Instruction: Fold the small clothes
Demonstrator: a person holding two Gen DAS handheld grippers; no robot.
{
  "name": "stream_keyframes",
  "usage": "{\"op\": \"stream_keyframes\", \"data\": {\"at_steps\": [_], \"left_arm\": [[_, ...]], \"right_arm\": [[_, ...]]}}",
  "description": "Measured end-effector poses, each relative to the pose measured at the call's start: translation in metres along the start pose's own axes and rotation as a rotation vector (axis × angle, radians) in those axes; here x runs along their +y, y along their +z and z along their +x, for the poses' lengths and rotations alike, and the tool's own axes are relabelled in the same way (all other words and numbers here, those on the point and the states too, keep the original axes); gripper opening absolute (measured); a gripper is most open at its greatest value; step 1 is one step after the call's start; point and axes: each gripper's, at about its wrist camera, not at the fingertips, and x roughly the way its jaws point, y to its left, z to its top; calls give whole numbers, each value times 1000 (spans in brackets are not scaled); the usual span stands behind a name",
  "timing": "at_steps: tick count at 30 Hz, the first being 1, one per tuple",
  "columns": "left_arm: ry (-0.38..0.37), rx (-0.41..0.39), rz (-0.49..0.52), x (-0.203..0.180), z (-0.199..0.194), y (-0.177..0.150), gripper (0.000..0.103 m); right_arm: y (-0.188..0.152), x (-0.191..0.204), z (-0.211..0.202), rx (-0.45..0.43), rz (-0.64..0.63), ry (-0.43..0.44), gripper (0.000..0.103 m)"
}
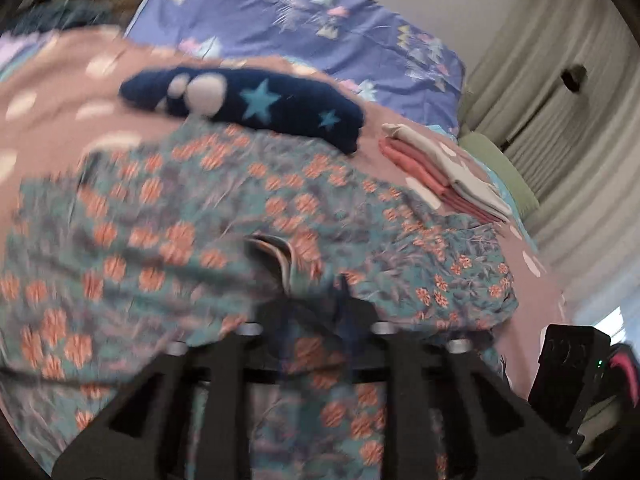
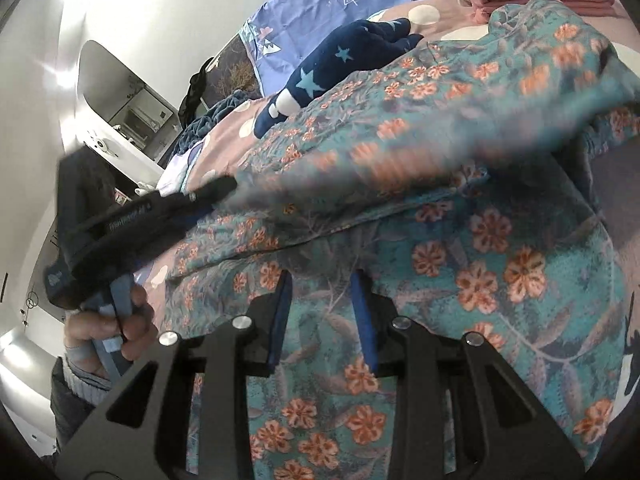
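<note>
A teal garment with orange flowers lies spread on the pink bedspread and fills both views. My left gripper is shut on a fold of this floral garment near its edge; the view is blurred by motion. It also shows from the side in the right wrist view, gripping the cloth's edge. My right gripper has its fingers a little apart with the floral cloth bunched between them.
A navy garment with blue stars lies beyond the floral one. A stack of folded pink and beige clothes sits at the right. A purple patterned pillow lies behind. Curtains hang at the right.
</note>
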Motion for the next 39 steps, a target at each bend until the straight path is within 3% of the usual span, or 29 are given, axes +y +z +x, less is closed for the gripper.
{"op": "stream_keyframes", "data": {"at_steps": [1, 2, 4, 9, 10, 11, 13, 16, 19, 24, 27, 32, 37, 39], "left_arm": [[-13, 6, -23, 4, 1, -4, 59], [-35, 17, -43, 6, 0, -10, 62], [-64, 50, -78, 9, 7, -17, 64], [-14, 55, -41, -3, 23, -11, 65], [-13, 51, -19, -7, 24, -9, 47], [-14, 49, 9, -12, 26, -5, 5], [-2, 37, 56, -26, 21, 4, 2], [-32, -82, 131, -50, -16, 25, 2], [-34, -189, 192, -70, -59, 50, 2], [18, -297, 268, -80, -106, 73, 2], [78, -314, 252, -60, -115, 76, 2], [155, -293, 136, -1, -120, 71, 2], [228, -224, 45, 59, -112, 54, 3], [275, -168, 25, 79, -97, 44, 8]], "right_arm": [[0, 0, 0, 0, -1, -1, 31], [-1, 0, 0, 0, -1, -2, 32], [0, 1, 0, 0, -3, -4, 32], [-1, 1, 0, 1, -4, -5, 32], [-1, 1, 0, 1, -4, -6, 32], [-1, 1, -1, 0, -5, -6, 32], [0, 1, -2, -8, -5, -17, 32], [5, 4, -15, -60, -30, -92, 29], [20, 4, -25, -106, -98, -255, 12], [40, -24, -17, -101, -61, -421, 10], [38, -38, -16, -104, -2, -373, 9], [39, -39, -13, -107, -5, -369, 9], [36, -42, -17, -110, -1, -358, 10], [32, -39, -19, -106, -15, -362, 14]]}}
